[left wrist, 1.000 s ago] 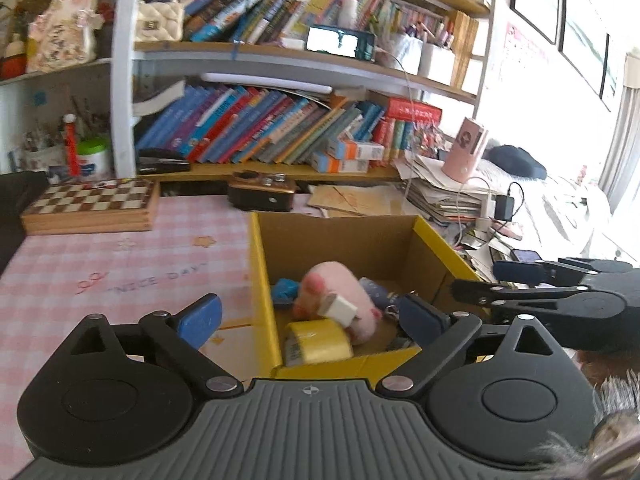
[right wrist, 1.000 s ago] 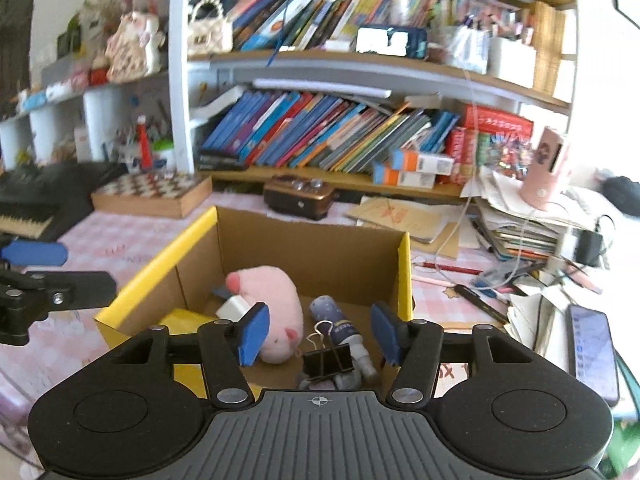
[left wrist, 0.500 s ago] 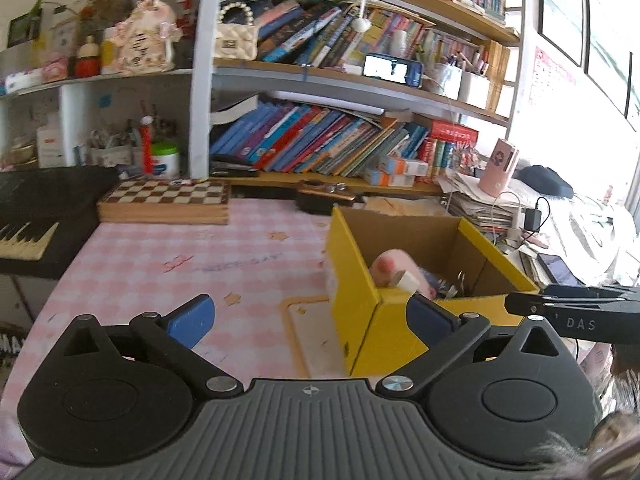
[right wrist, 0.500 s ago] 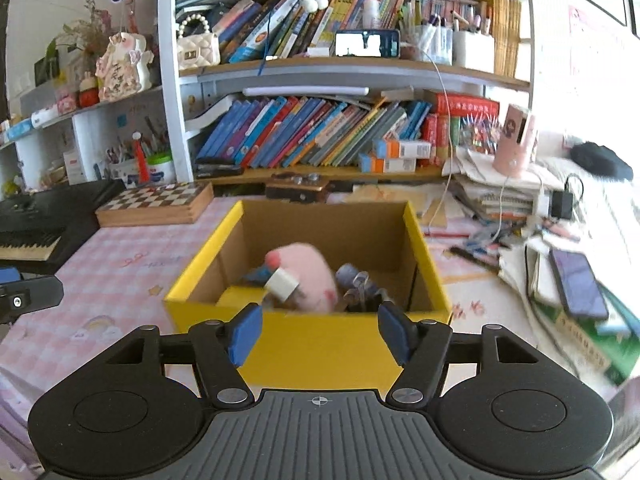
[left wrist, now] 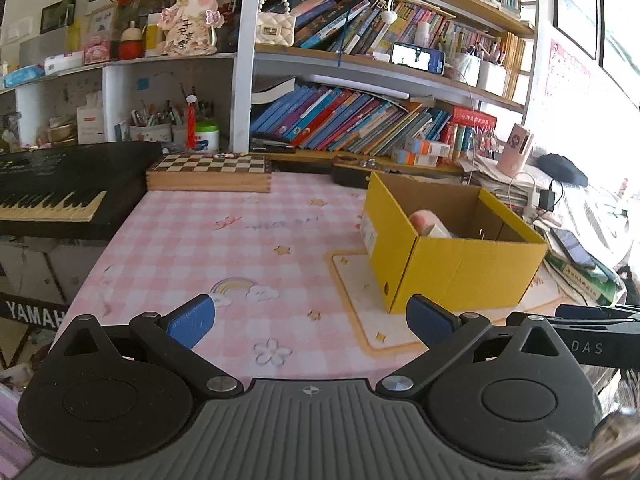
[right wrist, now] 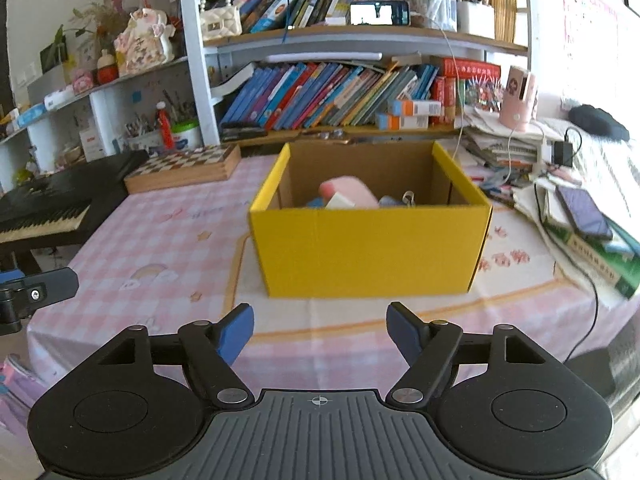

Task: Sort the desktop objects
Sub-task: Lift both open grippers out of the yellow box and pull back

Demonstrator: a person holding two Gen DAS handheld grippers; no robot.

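Left claw (left wrist: 310, 322): jaws spread wide, nothing between the blue pads (left wrist: 191, 320); it hangs over the near edge of the bench (left wrist: 224, 248) (pink checked cloth with star and rainbow prints). Far to its left, a black keyboard (left wrist: 60, 188) butts against the bench side; ahead and left, a wooden chessboard box (left wrist: 208, 172) lies at the back edge under the bookshelf (left wrist: 360, 120). Ahead and to the right of this claw stands the yellow box (left wrist: 452, 264), one corner turned toward it; a pink plush toy (left wrist: 426, 220) shows above the rim, inside. The tips of the other claw reach in from the lower right.

Right claw (right wrist: 320, 330): also released, pads apart, gripping nothing; the yellow box (right wrist: 368, 252) sits straight ahead of it, front wall square to the fingers, well clear of them. Inside, from left: a bit of blue, a white block (right wrist: 340, 201) leaning on the pink plush toy (right wrist: 352, 190), then a binder clip's wire loop (right wrist: 407, 197) (only the handle shows; the rest is hidden by the wall). Right of the claw and box: stacked books with a phone (right wrist: 584, 212) lying on top, and a cable trailing off the bench edge. The left claw's arm pokes in at the far left edge, beside the bench.
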